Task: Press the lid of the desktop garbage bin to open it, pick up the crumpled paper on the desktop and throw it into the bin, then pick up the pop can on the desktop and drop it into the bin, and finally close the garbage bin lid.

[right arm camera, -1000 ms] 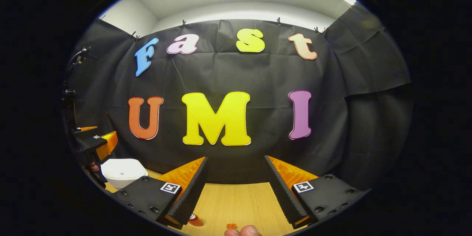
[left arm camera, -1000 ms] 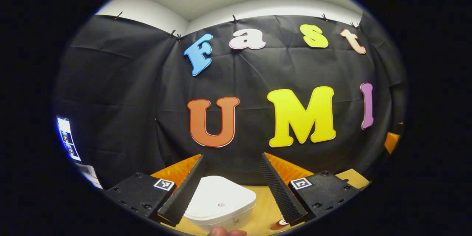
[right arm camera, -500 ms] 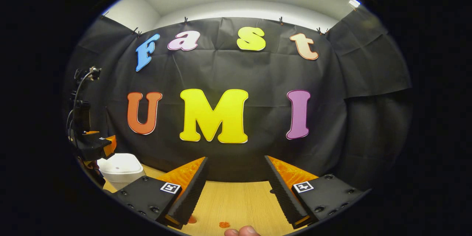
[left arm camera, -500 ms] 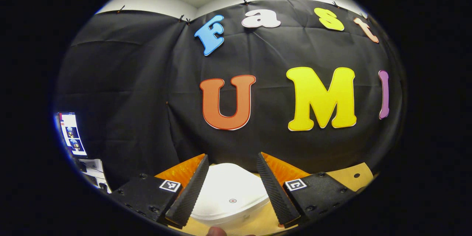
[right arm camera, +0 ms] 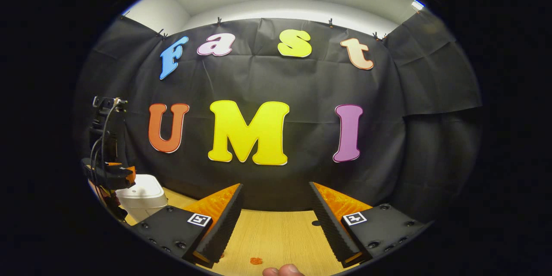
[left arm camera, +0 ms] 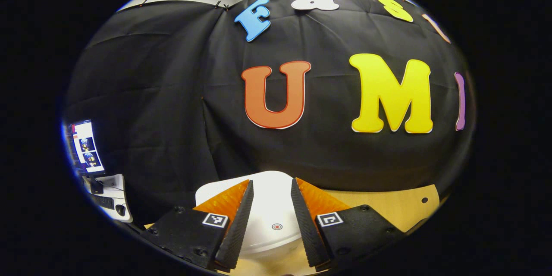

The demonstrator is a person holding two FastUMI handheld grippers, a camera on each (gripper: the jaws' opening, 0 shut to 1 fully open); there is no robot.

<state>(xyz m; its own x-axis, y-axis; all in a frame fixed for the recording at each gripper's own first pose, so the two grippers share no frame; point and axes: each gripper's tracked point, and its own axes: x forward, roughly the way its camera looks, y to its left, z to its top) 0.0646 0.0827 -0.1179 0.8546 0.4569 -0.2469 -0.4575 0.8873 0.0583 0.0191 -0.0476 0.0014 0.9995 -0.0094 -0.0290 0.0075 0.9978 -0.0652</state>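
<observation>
The white bin (left arm camera: 269,207) stands at the desk's (left arm camera: 388,207) far left, close against the cloth wall (left arm camera: 172,108), its lid down; the left gripper (left arm camera: 271,220) hangs just above it, fingers (left arm camera: 239,224) a narrow gap apart. Right of the bin, bare wood runs open before the right gripper (right arm camera: 276,220), whose fingers stand wide.

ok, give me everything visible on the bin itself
The garbage bin is white, smooth and plastic-looking, with rounded corners. Its lid is closed, with a small round red-ringed mark on top. It stands upright on the wooden desktop near the black cloth wall. The left claw hovers over it, fingers straddling the mark; contact can't be judged.
</observation>
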